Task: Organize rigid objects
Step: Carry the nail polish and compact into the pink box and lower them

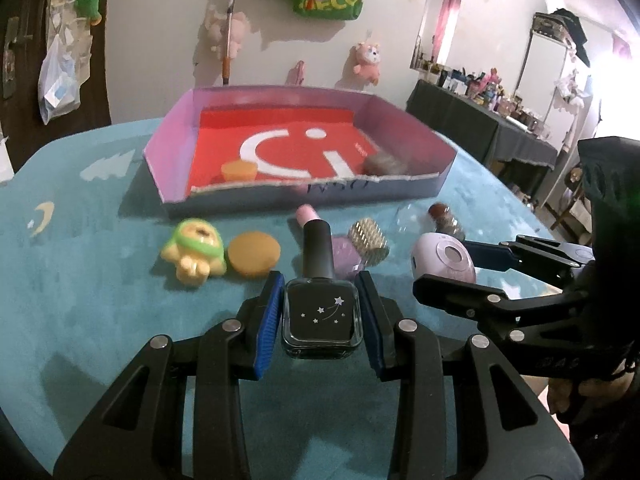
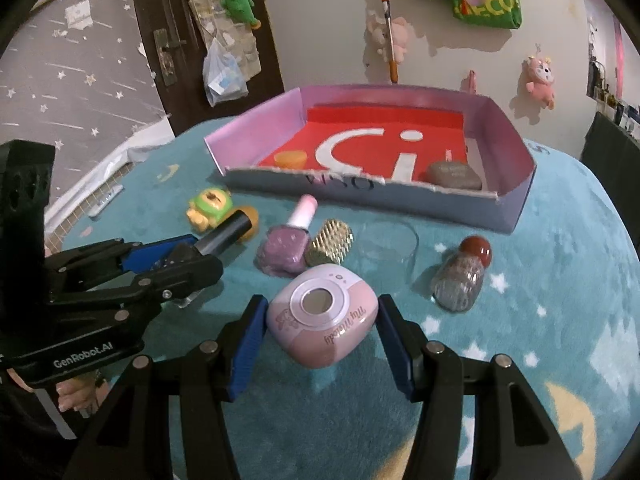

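Glass, square and dark with a tall black cap: the black polish bottle sits clamped between the ribbed blue pads of the left gripper, seemingly just clear of the teal plush tablecloth. The right gripper pinches the smooth rounded pink case. Beyond, the shallow cardboard tray keeps much bare red floor.

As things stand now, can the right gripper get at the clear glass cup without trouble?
Probably not directly. The right gripper is shut on the pink My Melody case, so its jaws are occupied. The glass cup stands just beyond the case, with nothing between them.
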